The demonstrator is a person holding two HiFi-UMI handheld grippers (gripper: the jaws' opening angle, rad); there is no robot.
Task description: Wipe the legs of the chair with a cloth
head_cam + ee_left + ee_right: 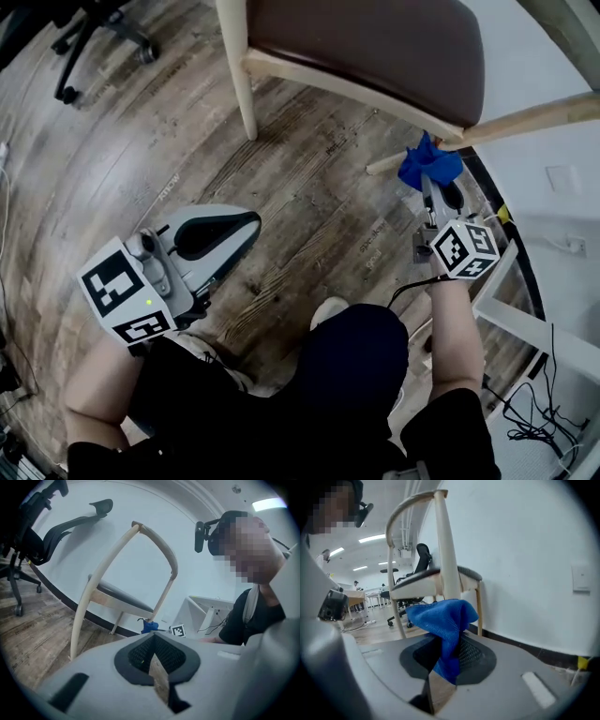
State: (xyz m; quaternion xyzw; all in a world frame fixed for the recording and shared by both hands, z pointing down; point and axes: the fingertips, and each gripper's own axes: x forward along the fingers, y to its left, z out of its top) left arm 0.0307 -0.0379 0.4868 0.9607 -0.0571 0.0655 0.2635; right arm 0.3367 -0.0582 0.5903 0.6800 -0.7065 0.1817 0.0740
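Note:
The chair (366, 42) has a brown seat and pale wooden legs; it stands on the wood floor against a white wall. My right gripper (427, 180) is shut on a blue cloth (429, 162), which bunches up against a pale chair leg (530, 117) just under the seat's corner. In the right gripper view the blue cloth (443, 618) sticks out of the right gripper (449, 644), right in front of the upright leg (448, 555). My left gripper (251, 223) hangs low over the floor to the left, shut and empty. The left gripper (153, 641) faces the chair (119, 597) and the distant cloth (149, 626).
A black office chair (94, 37) stands at the far left. A white frame (525, 319) and loose cables (534, 412) lie at the right, beside the wall and its dark baseboard. The person's knee (352, 361) is low between the two grippers.

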